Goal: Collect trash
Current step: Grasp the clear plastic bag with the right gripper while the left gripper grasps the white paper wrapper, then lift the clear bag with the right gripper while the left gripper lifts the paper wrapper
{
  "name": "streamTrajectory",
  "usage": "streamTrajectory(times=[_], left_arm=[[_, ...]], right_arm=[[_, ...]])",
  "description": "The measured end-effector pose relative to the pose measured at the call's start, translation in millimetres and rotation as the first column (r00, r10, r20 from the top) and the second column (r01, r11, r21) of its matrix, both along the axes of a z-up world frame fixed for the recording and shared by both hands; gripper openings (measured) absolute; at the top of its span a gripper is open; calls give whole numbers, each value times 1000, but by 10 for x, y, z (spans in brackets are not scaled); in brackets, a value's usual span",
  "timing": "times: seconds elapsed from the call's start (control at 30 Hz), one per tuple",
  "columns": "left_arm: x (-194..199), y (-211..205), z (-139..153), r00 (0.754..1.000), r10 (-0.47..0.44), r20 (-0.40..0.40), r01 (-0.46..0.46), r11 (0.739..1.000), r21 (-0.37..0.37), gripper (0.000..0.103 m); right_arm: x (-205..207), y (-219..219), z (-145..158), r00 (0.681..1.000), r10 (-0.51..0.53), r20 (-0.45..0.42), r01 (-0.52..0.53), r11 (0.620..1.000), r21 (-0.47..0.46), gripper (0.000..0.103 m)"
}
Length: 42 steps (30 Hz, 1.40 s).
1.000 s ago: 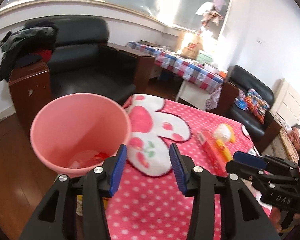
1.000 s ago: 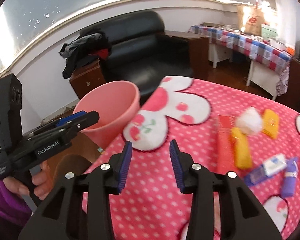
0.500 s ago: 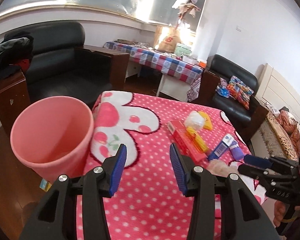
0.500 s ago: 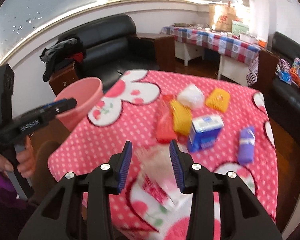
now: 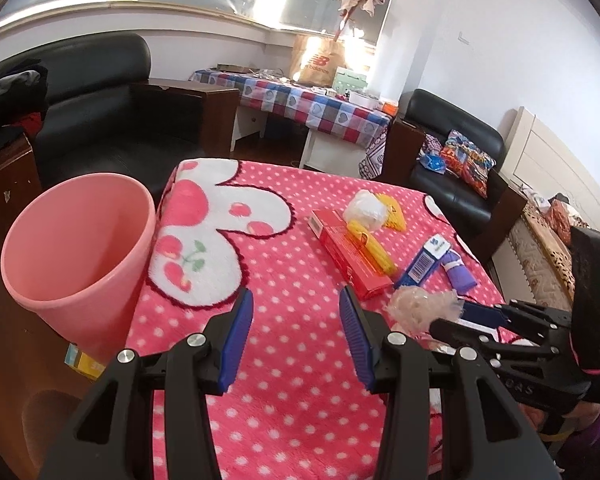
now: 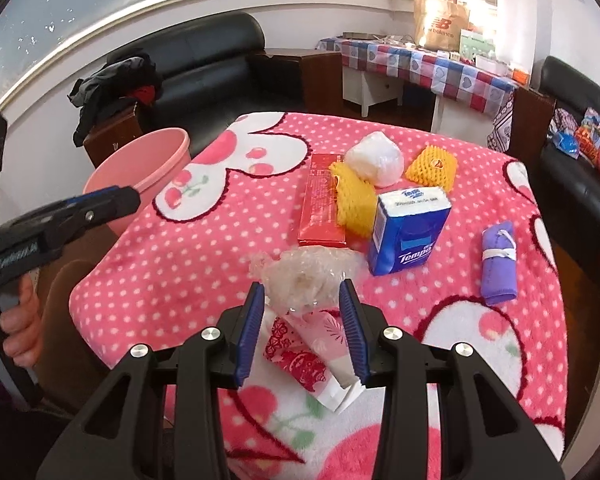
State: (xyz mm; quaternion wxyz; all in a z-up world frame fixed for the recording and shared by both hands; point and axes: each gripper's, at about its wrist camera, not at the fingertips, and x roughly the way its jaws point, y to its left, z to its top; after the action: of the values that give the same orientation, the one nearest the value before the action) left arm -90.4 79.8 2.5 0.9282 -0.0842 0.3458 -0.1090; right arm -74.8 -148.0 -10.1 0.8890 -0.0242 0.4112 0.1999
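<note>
- Your right gripper (image 6: 302, 308) hangs low over the near part of the pink dotted blanket (image 6: 188, 248), its jaws apart, with the crumpled clear plastic wrap (image 6: 300, 276) between the blue pads; whether the pads touch it you cannot tell.
- Under that wrap lies a pink-and-red paper packet (image 6: 312, 348).
- Your left gripper (image 5: 296, 336) hovers with jaws spread and nothing between them.
- The pink bin (image 5: 80, 256) stands just beside the blanket's left edge.
- Farther back lie a long red box (image 6: 320, 200), yellow foam nets (image 6: 354, 200), a white wad (image 6: 376, 158), a blue tissue pack (image 6: 408, 228) and a purple roll (image 6: 498, 260).
</note>
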Motion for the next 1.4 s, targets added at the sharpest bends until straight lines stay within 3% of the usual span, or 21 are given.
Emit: streamTrajectory(times=[0.07,0.13,0.27,0.47,0.67,0.77,1.03,1.13,1.23,1.4], left_arm=[[11,-21,-22,1000,-10,-5,10,1000,0,44],[17,-45,-43,1000,-24,-11,24,1000,0,44],[34,-123,-86,998,-67,-18,67,998,-8,44],[58,-311,-180,985,-165,-39,165,986,-22,44],[98,-543,-374,948,-299,-107,294,954,-63,41],[133,-650,-484,930,-338,-146,329,941,-84,34],[219,-894,-642,895,-397,-202,387,918,-88,31],[233,-954,-683,884,-413,-220,404,911,-88,24],[245,-964,-711,885,-407,-227,399,913,-85,16],[223,-952,-702,890,-404,-210,393,915,-94,11]], right_arm=[[31,-30,-14,1000,-6,-9,6,1000,21,39],[46,-61,-13,1000,-9,-18,9,999,43,29],[38,-141,64,1000,-10,-16,11,996,86,23],[23,-295,262,1000,-14,0,14,986,164,22],[12,-422,443,998,-35,51,24,981,192,22],[15,-459,491,997,-35,63,22,979,201,22],[7,-537,552,996,-36,81,18,976,216,22],[22,-561,539,996,-42,79,23,976,218,22],[25,-553,514,996,-39,78,22,977,214,22],[23,-527,491,997,-34,75,17,978,210,22]])
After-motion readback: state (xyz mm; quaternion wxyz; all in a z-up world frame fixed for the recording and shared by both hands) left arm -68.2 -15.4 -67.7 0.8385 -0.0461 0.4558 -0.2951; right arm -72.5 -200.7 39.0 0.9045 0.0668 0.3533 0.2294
